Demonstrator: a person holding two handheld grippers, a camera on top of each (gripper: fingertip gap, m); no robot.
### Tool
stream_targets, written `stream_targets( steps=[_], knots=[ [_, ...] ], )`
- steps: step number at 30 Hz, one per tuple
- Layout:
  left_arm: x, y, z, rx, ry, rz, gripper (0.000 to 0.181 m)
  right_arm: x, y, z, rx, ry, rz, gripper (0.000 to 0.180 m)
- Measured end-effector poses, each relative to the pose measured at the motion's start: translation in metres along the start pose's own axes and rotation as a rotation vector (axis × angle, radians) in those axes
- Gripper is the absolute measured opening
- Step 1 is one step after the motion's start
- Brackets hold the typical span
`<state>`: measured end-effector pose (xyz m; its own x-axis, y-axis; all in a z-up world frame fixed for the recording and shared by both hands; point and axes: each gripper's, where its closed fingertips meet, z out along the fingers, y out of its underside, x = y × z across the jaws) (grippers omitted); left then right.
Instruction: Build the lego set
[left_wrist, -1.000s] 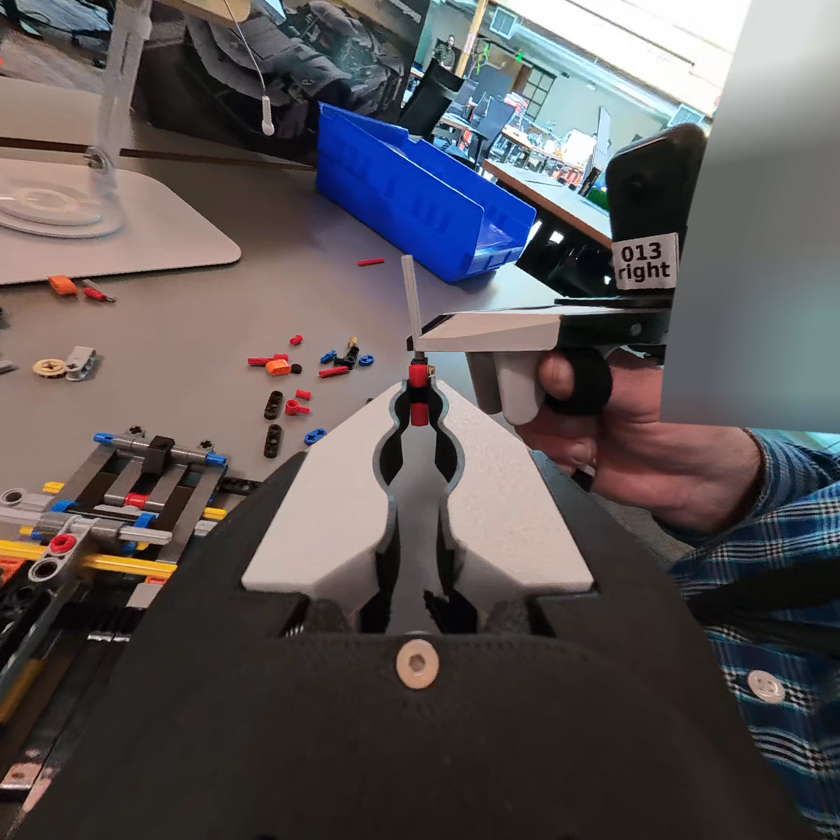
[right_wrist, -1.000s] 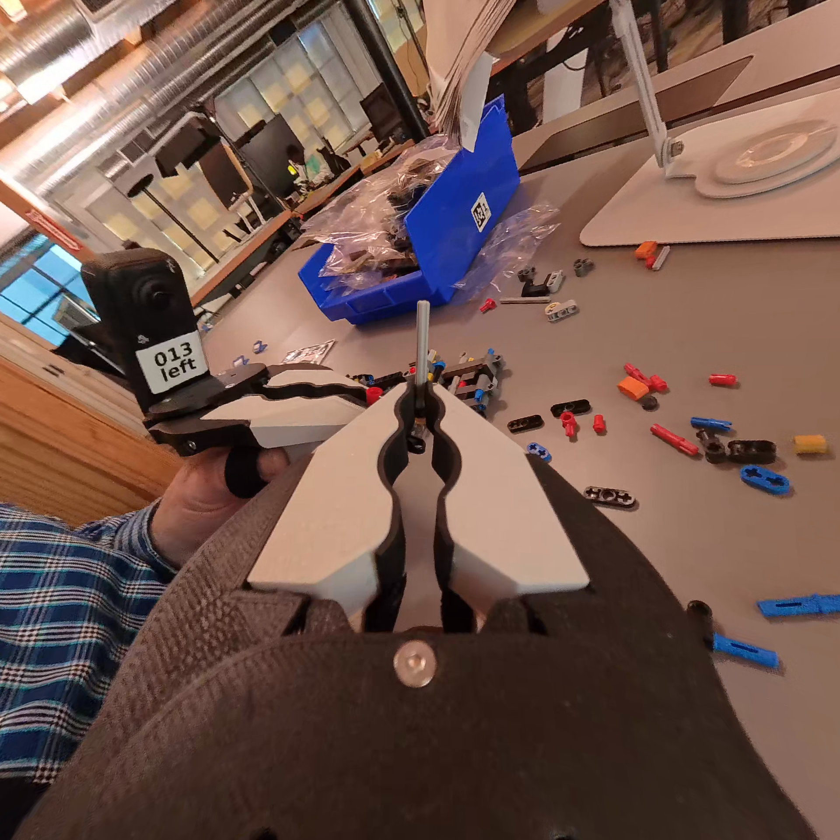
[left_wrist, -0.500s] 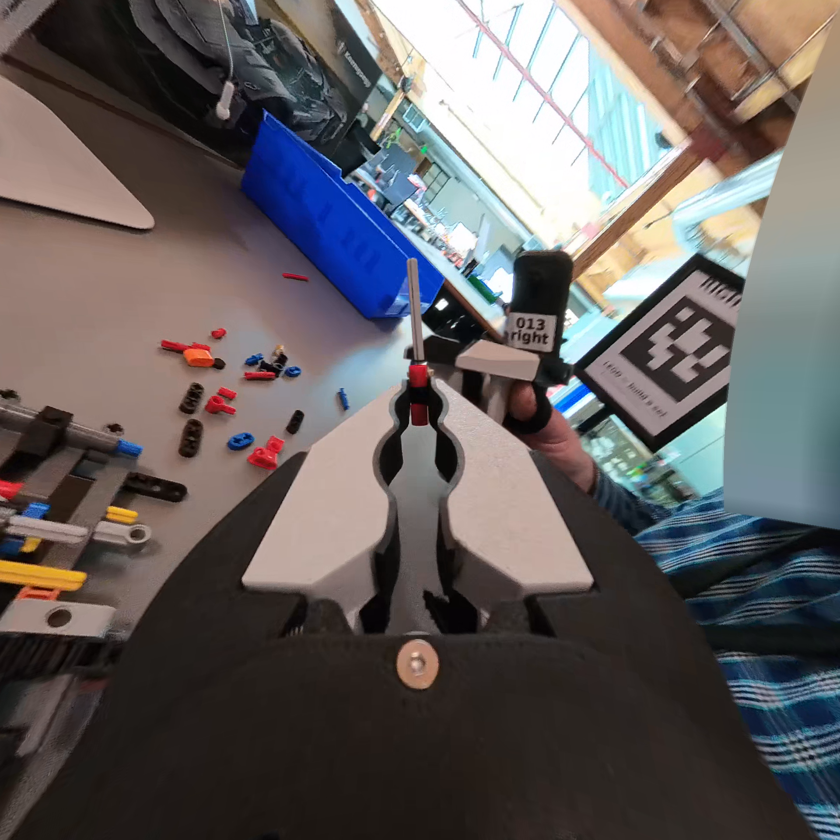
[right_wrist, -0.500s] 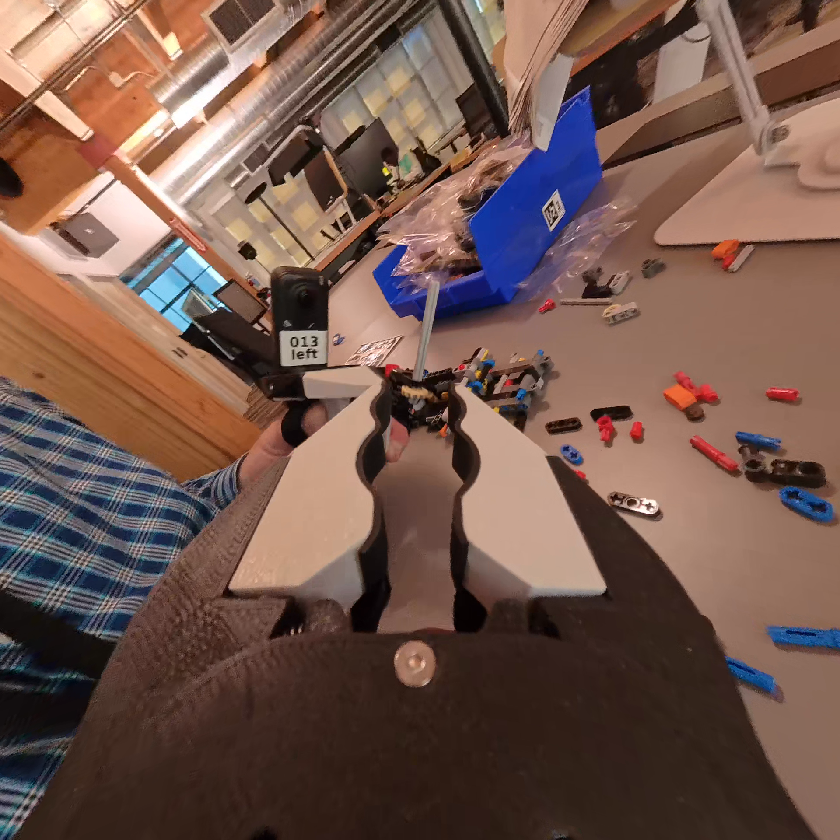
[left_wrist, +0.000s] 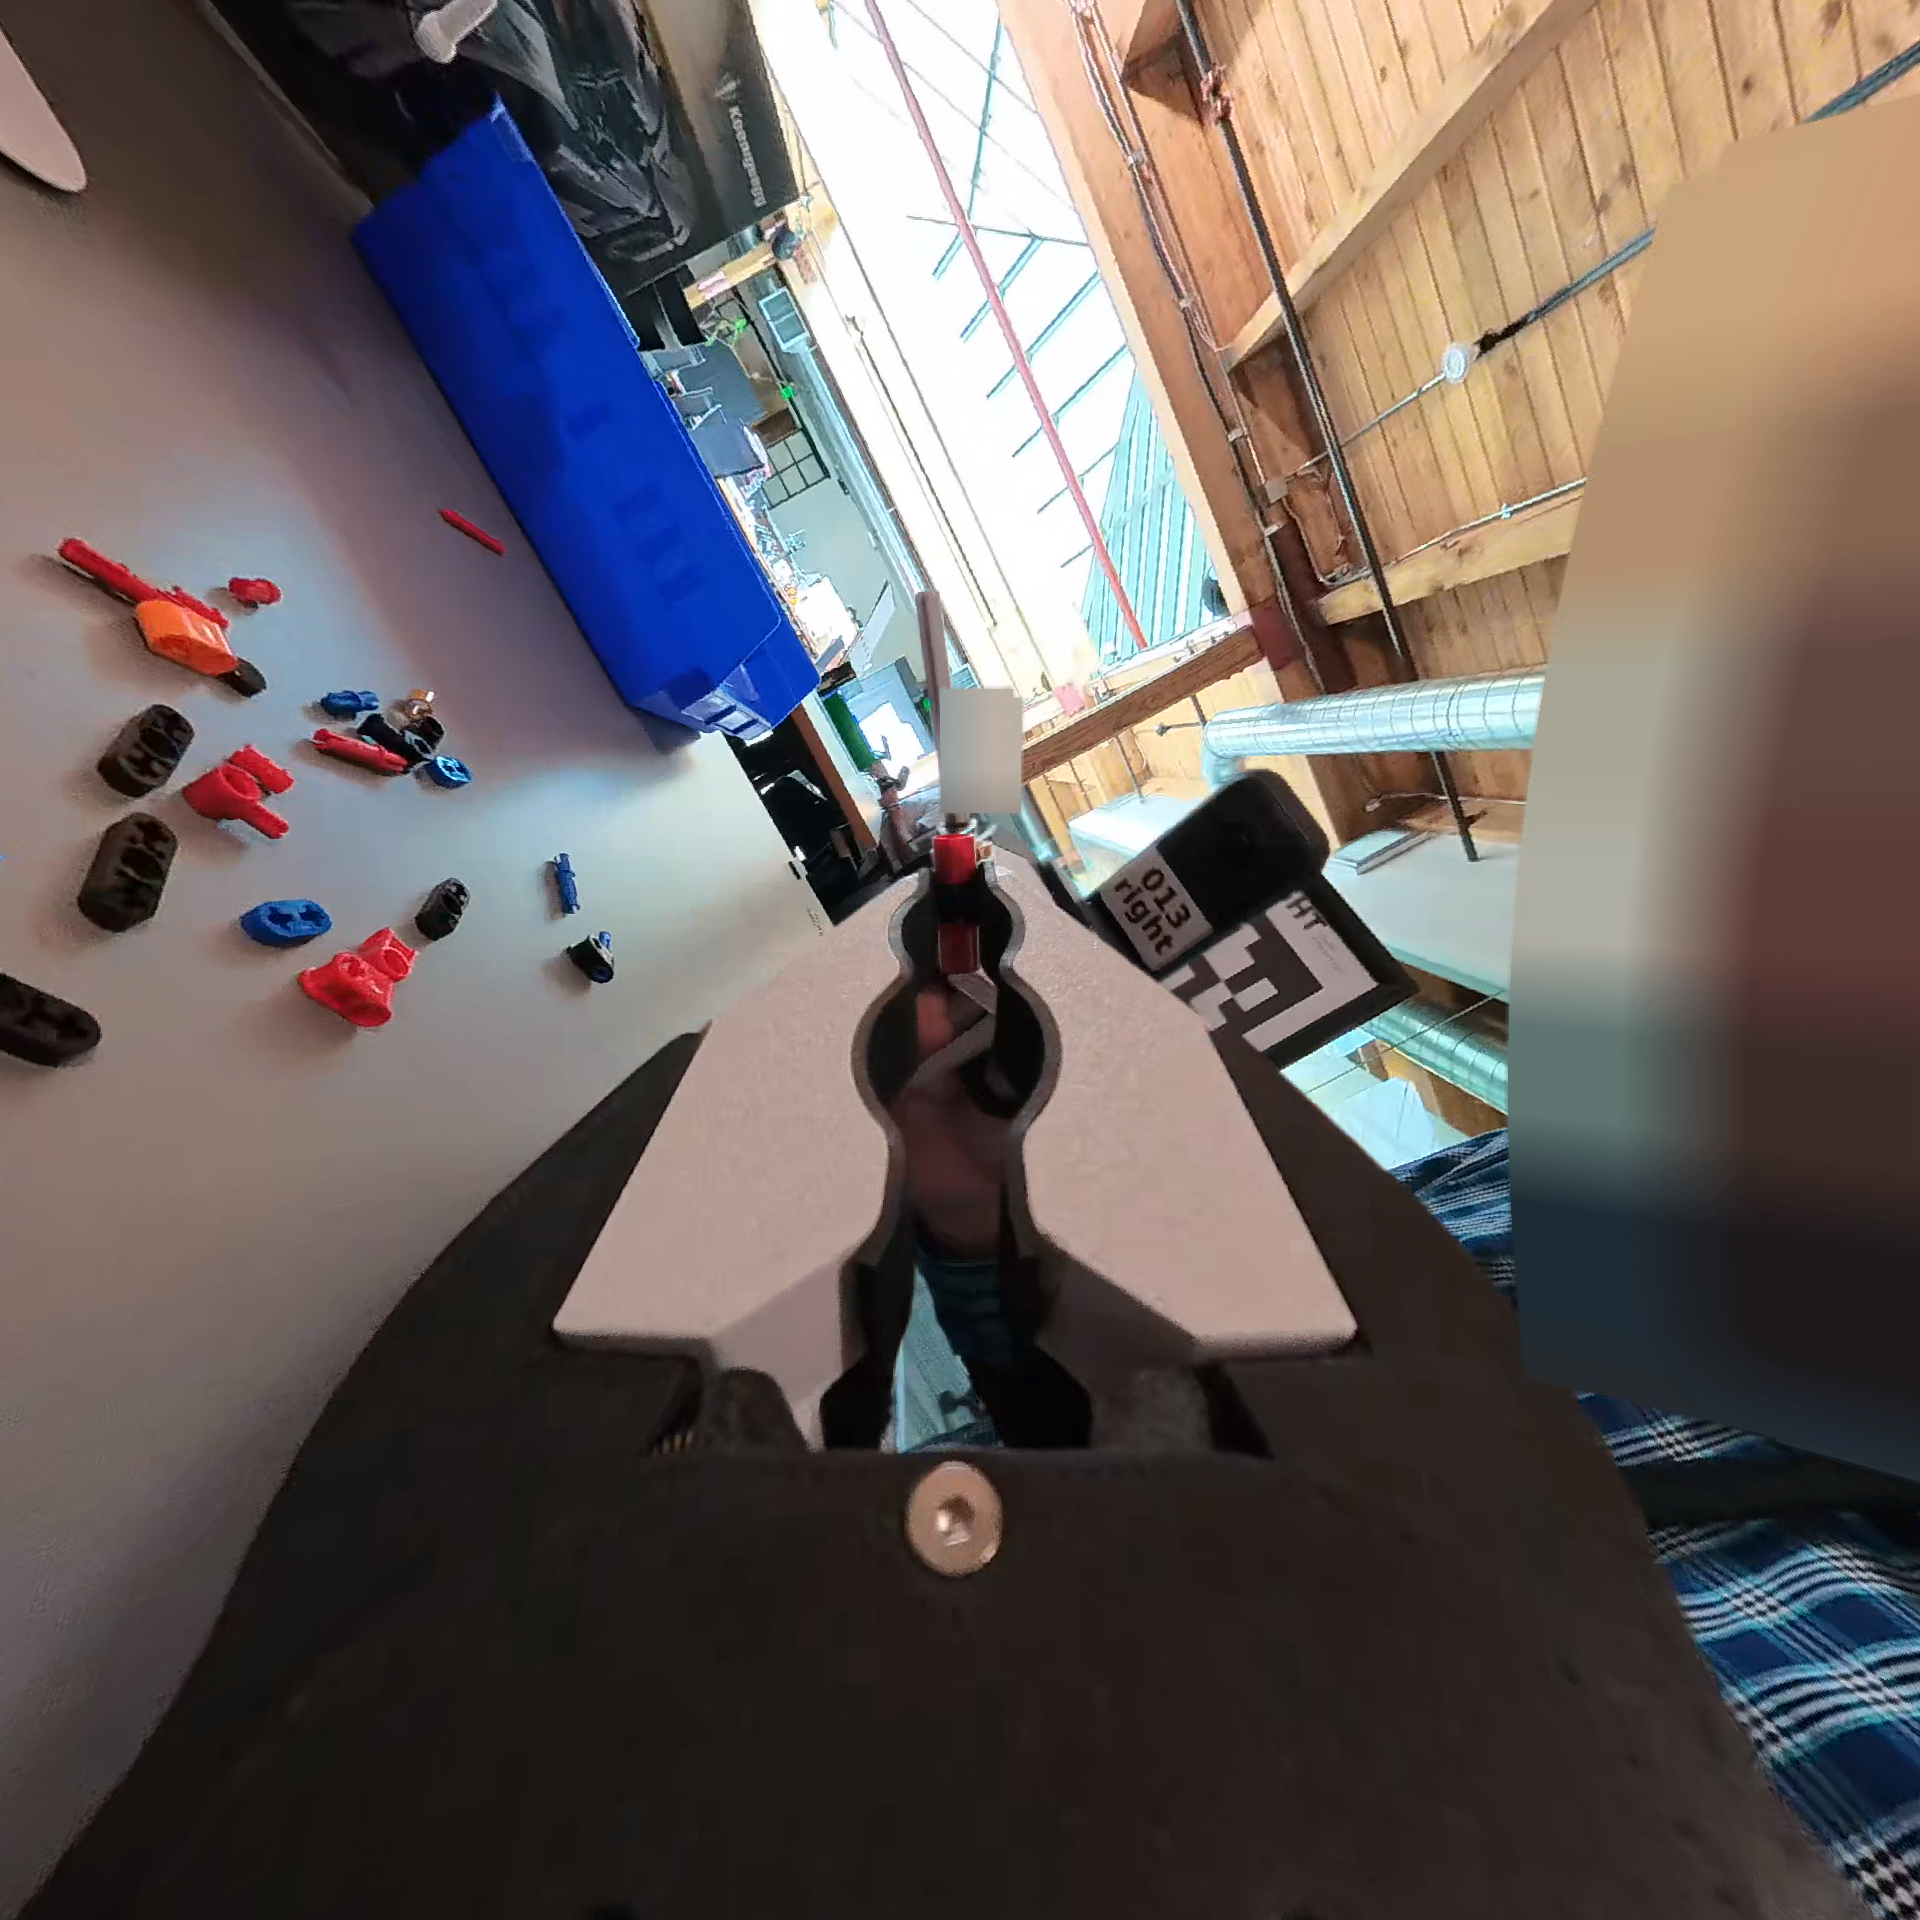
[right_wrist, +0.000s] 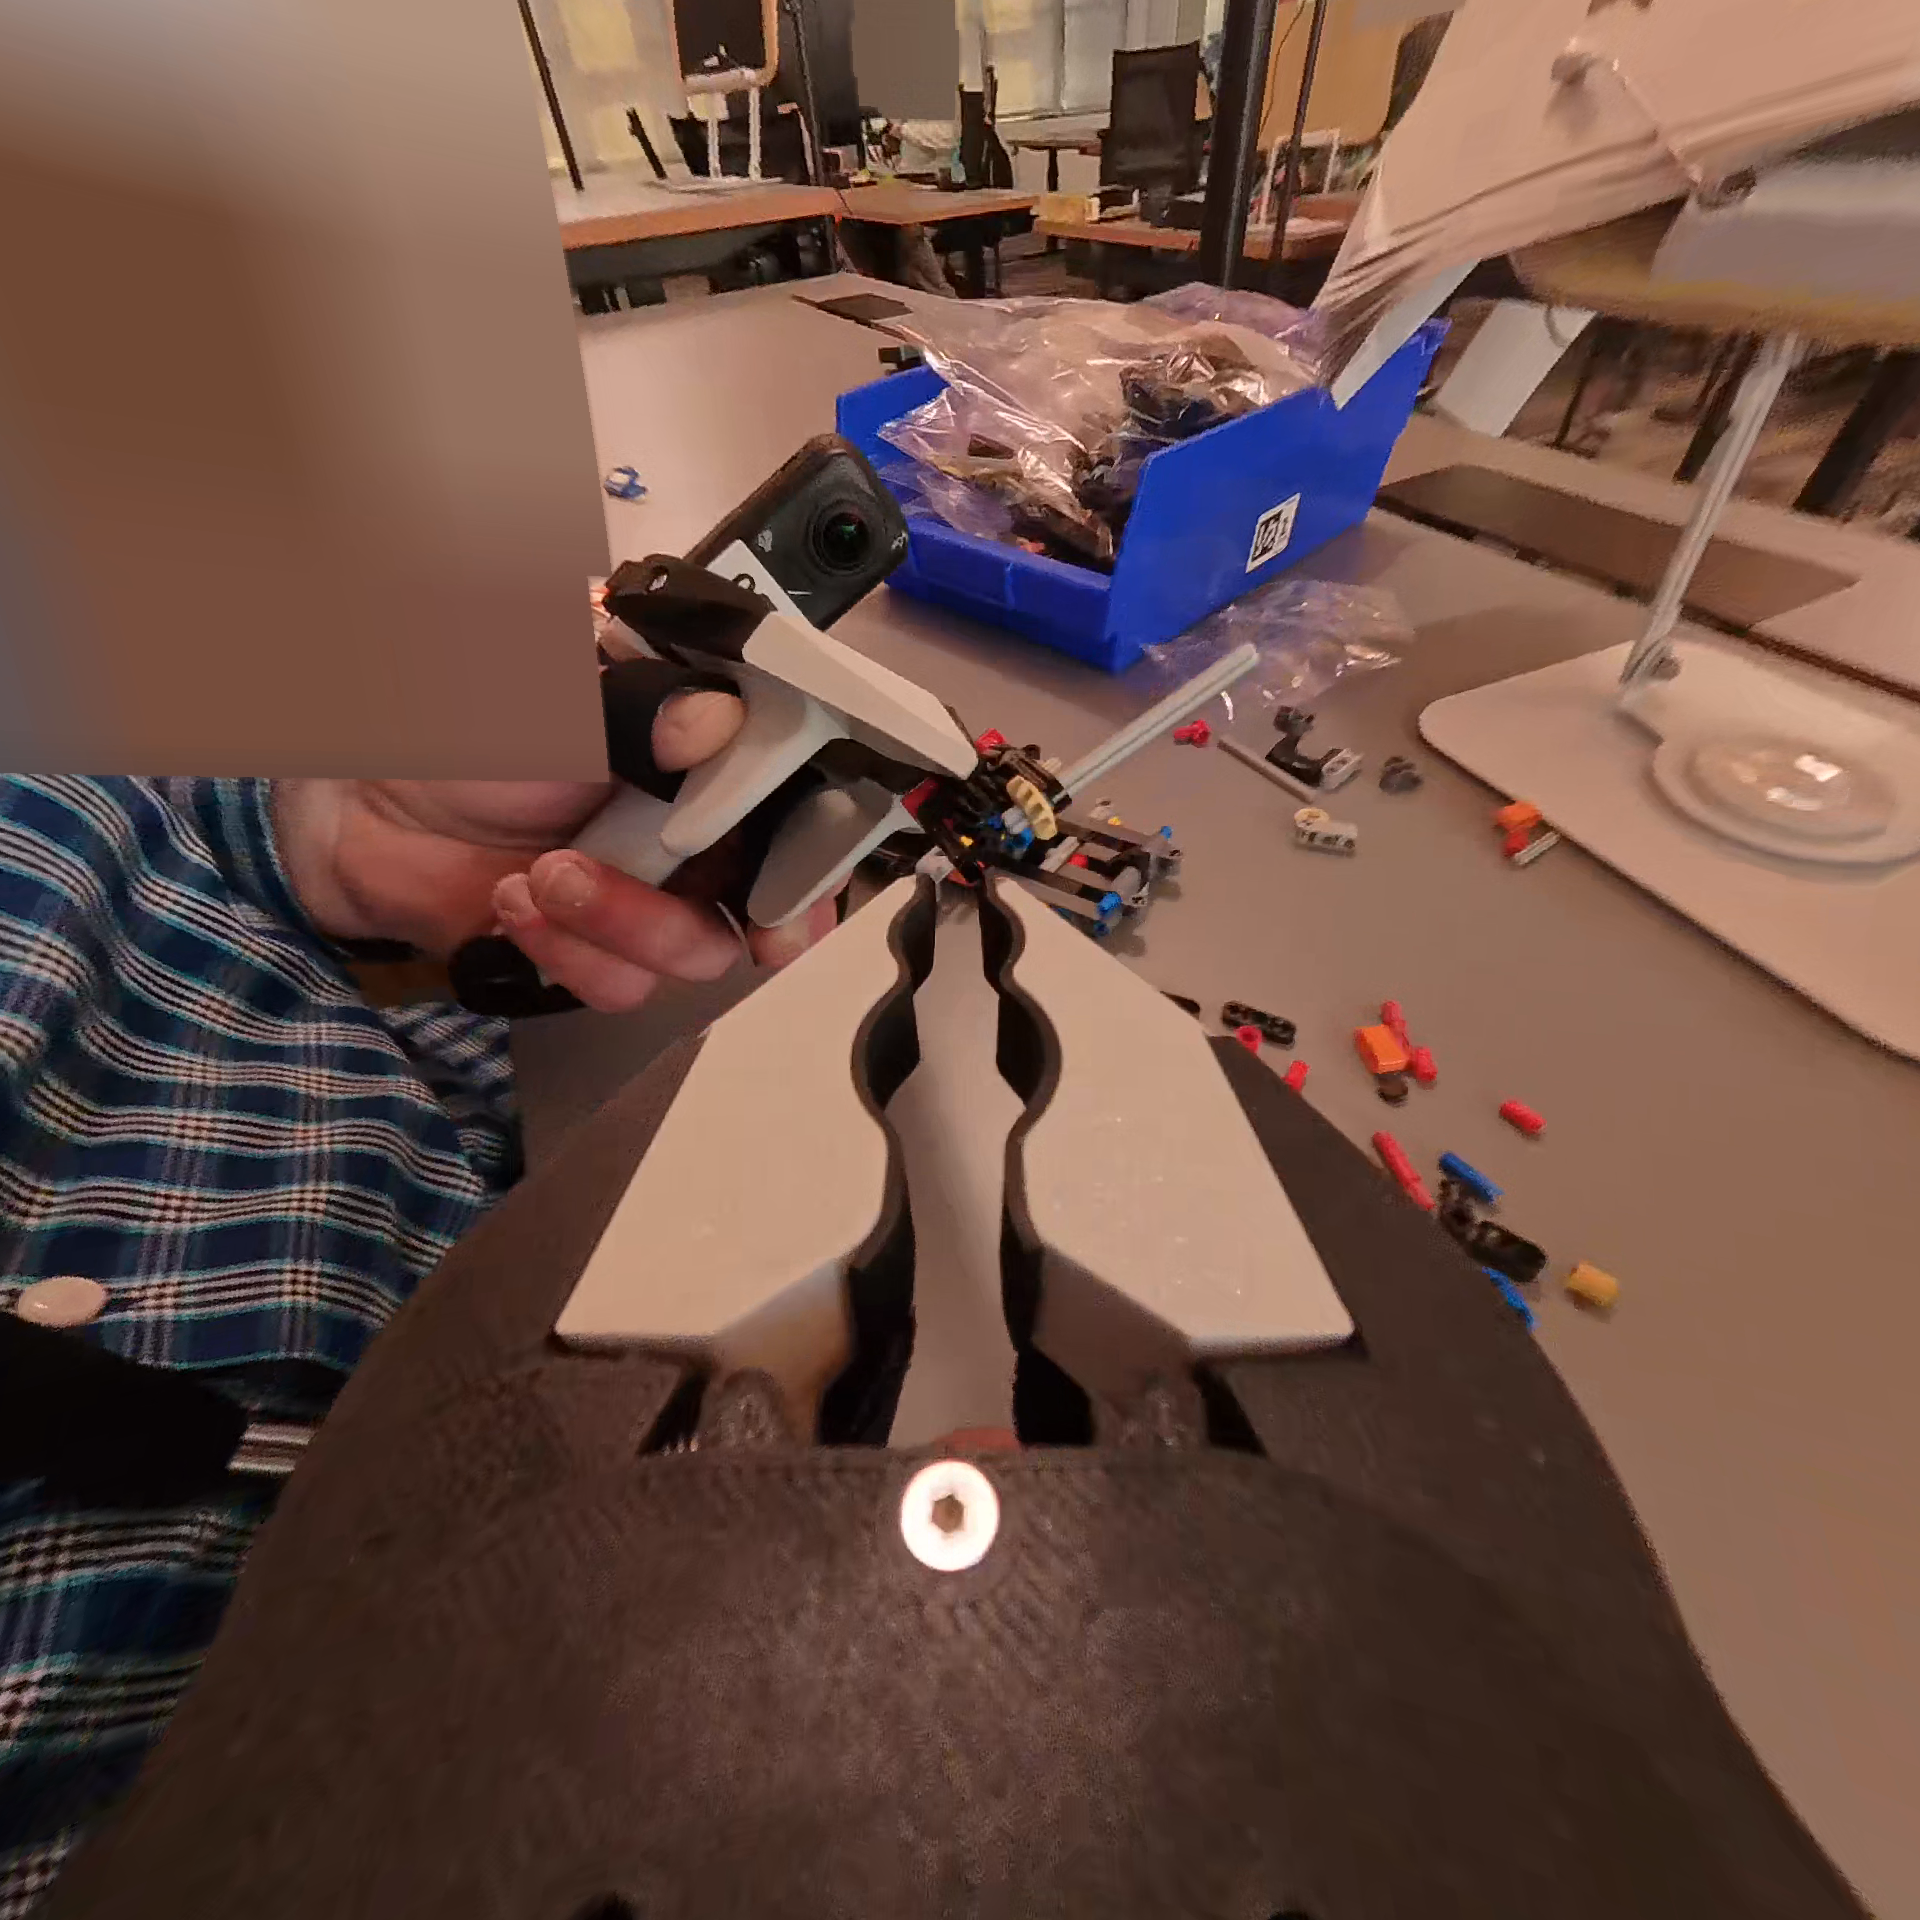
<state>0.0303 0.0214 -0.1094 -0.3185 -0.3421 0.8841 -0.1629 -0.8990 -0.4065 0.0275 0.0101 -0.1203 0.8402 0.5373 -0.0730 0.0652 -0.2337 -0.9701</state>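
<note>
My left gripper is shut on a small red and black lego piece. A thin grey axle sticks out of that piece, past the fingertips. In the right wrist view the left gripper holds this small assembly, which has a tan gear, in the air with the axle pointing up and right. My right gripper is open and empty, just below and in front of the assembly. The larger lego frame lies on the grey table behind it.
A blue bin with plastic bags of parts stands at the back and also shows in the left wrist view. Loose red, blue, black and orange pieces lie scattered, some at the right. A white lamp base sits far right.
My right gripper has let go of the grey axle, opened and drawn back. My left gripper has kept the small assembly and tilted, so its view has swung up toward the ceiling.
</note>
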Motion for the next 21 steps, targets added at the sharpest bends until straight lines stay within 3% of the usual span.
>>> stream_targets(
  steps=[8, 14, 21],
  knots=[
    [-0.002, 0.006, 0.002, -0.027, -0.003, -0.042, 0.004, -0.002, 0.0, -0.003, -0.046, 0.019, -0.193, 0.002],
    [0.0, 0.007, 0.003, -0.035, 0.005, -0.027, 0.007, -0.005, -0.001, -0.006, -0.024, -0.047, -0.148, 0.0],
    [0.008, 0.007, -0.002, -0.122, -0.074, 0.369, 0.039, -0.008, -0.007, -0.016, 0.024, -0.204, 0.053, 0.0]
  ],
)
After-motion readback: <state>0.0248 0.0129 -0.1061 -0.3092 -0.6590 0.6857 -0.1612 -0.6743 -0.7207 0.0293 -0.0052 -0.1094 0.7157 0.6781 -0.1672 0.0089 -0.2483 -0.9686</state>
